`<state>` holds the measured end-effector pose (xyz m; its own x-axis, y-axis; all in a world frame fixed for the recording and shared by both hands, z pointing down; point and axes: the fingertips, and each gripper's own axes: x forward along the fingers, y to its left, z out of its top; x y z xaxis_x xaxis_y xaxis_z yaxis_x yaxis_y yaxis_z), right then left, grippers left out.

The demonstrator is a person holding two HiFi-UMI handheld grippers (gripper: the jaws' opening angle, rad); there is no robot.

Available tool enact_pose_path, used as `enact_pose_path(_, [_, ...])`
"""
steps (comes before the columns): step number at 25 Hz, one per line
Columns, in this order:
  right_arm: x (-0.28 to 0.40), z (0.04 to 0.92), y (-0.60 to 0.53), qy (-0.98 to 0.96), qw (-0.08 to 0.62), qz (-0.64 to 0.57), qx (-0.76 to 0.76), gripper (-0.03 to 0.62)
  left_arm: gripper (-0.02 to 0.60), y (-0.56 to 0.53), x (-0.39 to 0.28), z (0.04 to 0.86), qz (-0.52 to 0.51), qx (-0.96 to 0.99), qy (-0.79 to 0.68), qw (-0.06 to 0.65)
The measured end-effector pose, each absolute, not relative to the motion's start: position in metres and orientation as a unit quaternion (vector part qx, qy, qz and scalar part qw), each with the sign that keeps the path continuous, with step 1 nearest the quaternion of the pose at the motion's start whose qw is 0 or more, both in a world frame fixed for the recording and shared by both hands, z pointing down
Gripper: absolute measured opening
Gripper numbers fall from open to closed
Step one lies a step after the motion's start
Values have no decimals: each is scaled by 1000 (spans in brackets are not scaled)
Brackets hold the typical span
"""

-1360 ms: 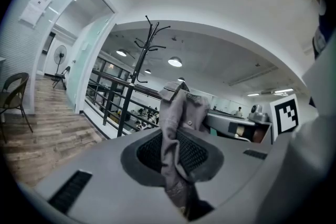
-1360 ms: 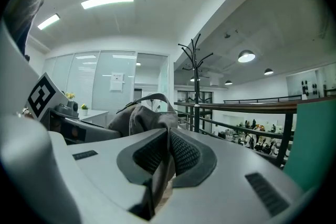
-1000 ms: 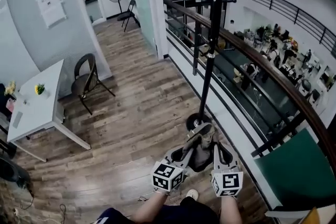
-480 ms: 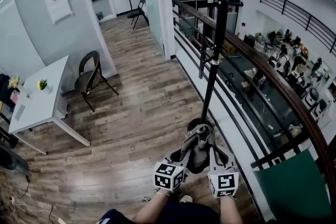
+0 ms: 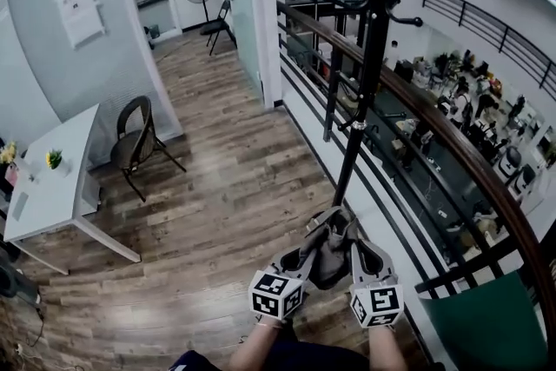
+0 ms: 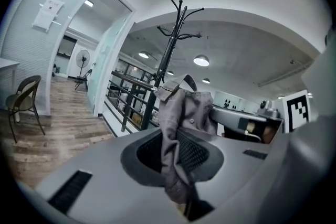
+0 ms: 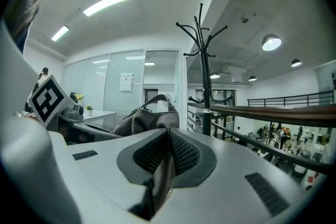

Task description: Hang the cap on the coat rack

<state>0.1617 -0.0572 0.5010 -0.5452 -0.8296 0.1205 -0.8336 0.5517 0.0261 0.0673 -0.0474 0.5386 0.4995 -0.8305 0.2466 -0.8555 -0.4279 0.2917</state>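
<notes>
Left gripper (image 5: 317, 232) and right gripper (image 5: 352, 235) each have fingers clamped on the grey cap (image 5: 329, 261), held low before the coat rack (image 5: 365, 100), probably spreading it for hooking.

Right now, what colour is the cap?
The cap is plain grey; it shows best in the left gripper view.

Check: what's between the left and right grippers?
The grey cap. The left gripper and right gripper each pinch a fold of it, and the head view shows it spanning the gap between them.
</notes>
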Motion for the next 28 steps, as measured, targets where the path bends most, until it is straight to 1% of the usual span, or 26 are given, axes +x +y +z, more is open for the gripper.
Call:
enact_pose_path(9, [104,460,-171,-869,38,-10,494,28,51,-174,12,494,24,875,-455,166])
enact_pose_path(14, [68,452,-221,-867,27,-18,497,29,51,-229,-23,483,25,883,-441,159])
enact_pose_path(21, [39,457,-258,-865,27,-8,501,29,51,-271,-50,487,15,890,-421,176])
enact_pose_path(24, [36,455,-265,-863,27,-11,505,29,51,-279,-52,486,14,894,-410,178])
enact_pose_path(28, [35,433,-273,-863,10,-24,504,29,51,-289,-48,465,1,907,-389,165])
